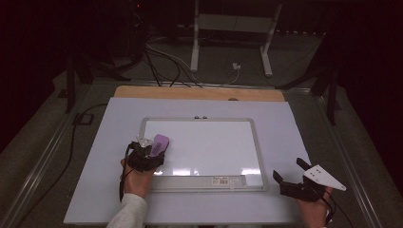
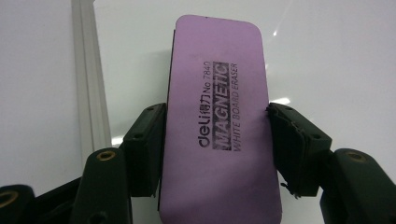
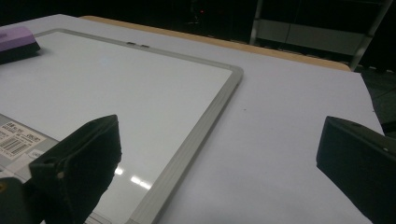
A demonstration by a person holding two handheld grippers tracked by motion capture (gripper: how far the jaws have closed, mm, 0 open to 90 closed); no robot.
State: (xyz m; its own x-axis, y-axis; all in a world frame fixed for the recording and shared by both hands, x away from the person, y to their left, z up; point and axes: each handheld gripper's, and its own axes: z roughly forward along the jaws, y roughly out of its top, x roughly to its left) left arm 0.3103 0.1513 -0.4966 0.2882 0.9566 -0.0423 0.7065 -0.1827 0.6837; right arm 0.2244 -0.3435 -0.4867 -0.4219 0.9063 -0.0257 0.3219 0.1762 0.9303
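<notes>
Purple eraser [image 2: 219,126] clamped, left gripper [image 1: 151,153] over whiteboard [image 1: 214,142]

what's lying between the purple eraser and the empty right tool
Nothing but bare whiteboard and its frame: the high view shows no object between eraser and right tool.

left gripper [image 1: 151,151]: clamps purple eraser [image 1: 159,144] on whiteboard [image 1: 209,147] | right gripper [image 1: 291,175]: fingers apart, off-board

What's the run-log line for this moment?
left gripper: shut on purple eraser | eraser: over whiteboard left edge | right gripper: open, empty, right of board | board: wiped clean
</notes>
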